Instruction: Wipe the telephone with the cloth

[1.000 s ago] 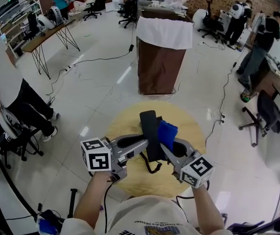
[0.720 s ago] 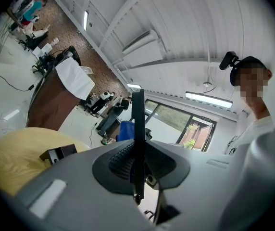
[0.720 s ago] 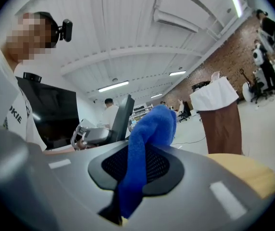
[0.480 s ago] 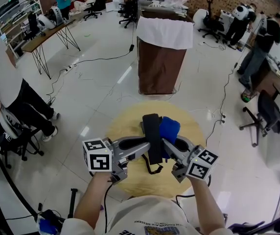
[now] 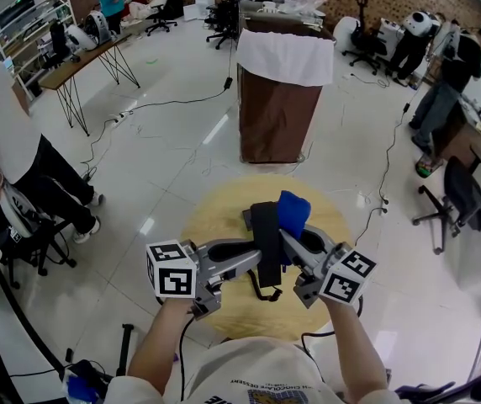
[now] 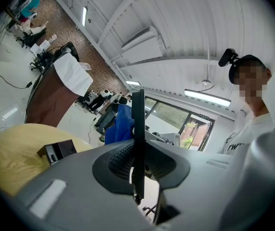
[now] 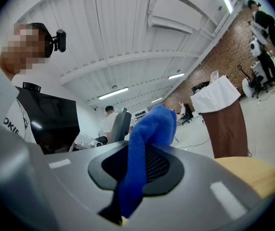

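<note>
Round wooden bench (image 5: 215, 219) is standing on a white lab floor (image 5: 173, 141). Left gripper (image 6: 138, 163) is pinching the black telephone (image 5: 266, 236) edge-on, holding it over the bench's middle. Right gripper (image 7: 136, 170) is clamping the blue cloth (image 5: 292, 210), which is sitting just beside the telephone's far end.

Left gripper (image 5: 251, 256) clamps telephone (image 5: 266, 224); right gripper (image 5: 291, 241) clamps cloth (image 5: 293, 210) (both held level).

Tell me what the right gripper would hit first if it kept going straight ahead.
Probably the telephone in the left gripper; the cloth in the right gripper would touch first; depth unclear.
</note>
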A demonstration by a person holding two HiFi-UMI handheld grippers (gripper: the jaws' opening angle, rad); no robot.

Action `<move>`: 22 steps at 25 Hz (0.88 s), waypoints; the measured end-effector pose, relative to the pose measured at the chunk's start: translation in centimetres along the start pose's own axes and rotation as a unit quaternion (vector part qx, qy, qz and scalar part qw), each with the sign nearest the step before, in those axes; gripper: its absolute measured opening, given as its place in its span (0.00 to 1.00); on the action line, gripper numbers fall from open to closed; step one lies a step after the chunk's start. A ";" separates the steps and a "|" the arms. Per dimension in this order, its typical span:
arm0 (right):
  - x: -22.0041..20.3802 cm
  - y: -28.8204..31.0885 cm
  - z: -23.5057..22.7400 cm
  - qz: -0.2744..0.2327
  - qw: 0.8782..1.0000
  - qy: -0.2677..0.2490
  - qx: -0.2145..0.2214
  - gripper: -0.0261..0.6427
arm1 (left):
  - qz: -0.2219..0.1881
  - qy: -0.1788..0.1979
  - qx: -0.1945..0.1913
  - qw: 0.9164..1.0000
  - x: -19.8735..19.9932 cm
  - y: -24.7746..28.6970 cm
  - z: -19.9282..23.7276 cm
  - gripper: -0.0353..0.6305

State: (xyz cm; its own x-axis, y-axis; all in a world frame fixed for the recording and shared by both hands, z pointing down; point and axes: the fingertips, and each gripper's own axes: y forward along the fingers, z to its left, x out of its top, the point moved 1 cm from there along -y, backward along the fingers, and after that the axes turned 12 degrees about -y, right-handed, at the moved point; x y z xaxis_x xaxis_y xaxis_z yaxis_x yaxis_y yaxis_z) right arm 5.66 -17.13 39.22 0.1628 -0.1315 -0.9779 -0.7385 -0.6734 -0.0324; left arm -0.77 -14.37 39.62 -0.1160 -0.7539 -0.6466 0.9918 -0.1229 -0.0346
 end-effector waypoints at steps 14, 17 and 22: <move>3.2 1.1 -1.1 -0.025 0.999 -0.026 -0.009 0.13 | 0.017 0.000 0.000 1.000 -1.3 0.4 -0.3 0.14; 3.9 1.3 -1.4 -0.032 0.999 -0.031 -0.013 0.13 | 0.018 -0.003 -0.004 1.000 -1.6 0.6 -0.2 0.14; 5.4 1.7 -1.7 -0.046 0.998 -0.035 -0.016 0.13 | 0.022 -0.007 -0.007 1.000 -1.9 0.8 -0.3 0.14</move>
State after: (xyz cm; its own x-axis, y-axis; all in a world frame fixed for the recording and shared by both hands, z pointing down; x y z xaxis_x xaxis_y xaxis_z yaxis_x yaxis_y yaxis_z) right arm 6.46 -20.23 34.25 0.1825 -0.0180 -0.9830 -0.7017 -0.7027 -0.1174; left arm 0.27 -12.89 40.59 -0.0724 -0.7679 -0.6365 0.9966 -0.0804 -0.0164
